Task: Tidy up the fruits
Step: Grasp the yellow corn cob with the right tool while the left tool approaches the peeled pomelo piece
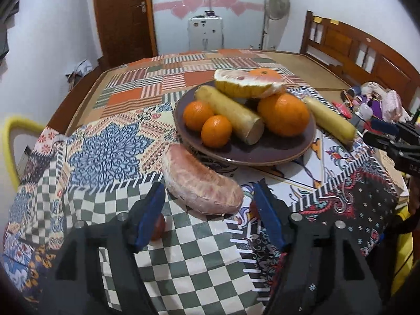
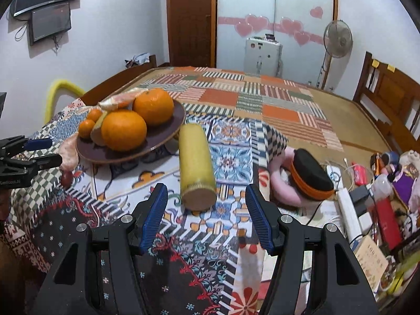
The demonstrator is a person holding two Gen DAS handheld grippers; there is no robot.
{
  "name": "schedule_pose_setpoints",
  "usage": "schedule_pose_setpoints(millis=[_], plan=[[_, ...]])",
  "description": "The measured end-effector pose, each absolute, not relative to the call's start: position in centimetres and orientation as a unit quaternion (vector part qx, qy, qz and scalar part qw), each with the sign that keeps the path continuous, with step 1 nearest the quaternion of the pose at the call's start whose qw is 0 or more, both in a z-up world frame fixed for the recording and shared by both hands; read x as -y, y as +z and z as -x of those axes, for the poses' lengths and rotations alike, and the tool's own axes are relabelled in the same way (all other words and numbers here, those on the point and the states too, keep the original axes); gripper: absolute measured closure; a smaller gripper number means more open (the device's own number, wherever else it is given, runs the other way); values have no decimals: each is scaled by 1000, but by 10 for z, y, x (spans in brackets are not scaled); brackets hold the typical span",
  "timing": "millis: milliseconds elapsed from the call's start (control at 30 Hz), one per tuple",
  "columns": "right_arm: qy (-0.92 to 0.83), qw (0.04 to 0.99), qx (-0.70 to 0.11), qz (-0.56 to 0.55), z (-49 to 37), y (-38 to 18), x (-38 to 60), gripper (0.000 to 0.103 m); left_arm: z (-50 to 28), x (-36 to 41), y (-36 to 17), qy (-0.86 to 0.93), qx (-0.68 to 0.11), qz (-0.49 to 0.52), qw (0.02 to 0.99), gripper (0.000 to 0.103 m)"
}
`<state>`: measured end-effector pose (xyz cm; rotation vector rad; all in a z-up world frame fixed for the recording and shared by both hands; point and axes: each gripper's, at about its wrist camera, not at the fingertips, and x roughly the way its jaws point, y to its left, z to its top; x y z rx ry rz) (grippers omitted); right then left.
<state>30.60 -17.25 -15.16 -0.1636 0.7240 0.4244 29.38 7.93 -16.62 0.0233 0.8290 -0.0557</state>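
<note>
A patchwork cloth (image 1: 131,120) of checks, stripes and floral tiles is spread over a wide wooden-framed surface. At the far side of the room a brown door (image 1: 123,15), a frosted glass panel with pink hearts (image 1: 210,2), a white appliance (image 1: 205,33) and a standing fan (image 1: 276,4) are seen; a carved wooden headboard (image 1: 362,52) is set at the right. In the right wrist view two dark screens (image 2: 50,8) are mounted on the left wall, and clutter with a white power strip (image 2: 349,215) is piled at the near right.

A dark brown plate (image 1: 262,152) is placed at the middle of the cloth. On it are laid two small mandarins (image 1: 207,123), a large orange (image 1: 284,114), a yellow-beige cut cylinder of fruit (image 1: 231,113), a pomelo piece with yellow rind (image 1: 244,82) and another orange (image 1: 263,73) behind it. A peeled pink pomelo segment (image 1: 202,181) is left on the cloth just near of the plate, between and slightly beyond the spread fingers of the left gripper (image 1: 210,215). A second yellow cylinder (image 2: 195,165), its pale cut end turned near, is laid on the cloth just right of the plate, ahead of the right gripper (image 2: 207,218), whose blue-padded fingers are held wide apart with nothing between them.
</note>
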Motion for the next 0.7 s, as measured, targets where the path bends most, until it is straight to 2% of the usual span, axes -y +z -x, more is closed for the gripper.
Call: schedule_pose_setpoints(millis=[233, 500, 700], plan=[[212, 904, -364, 78, -311, -164, 169, 45, -315, -78, -178, -11, -419, -6, 908, 33], [219, 896, -377, 78, -323, -172, 160, 45, -325, -81, -187, -11, -436, 10, 900, 27], [227, 888, -396, 58, -329, -173, 160, 65, -324, -88, -186, -20, -440, 32, 897, 32]])
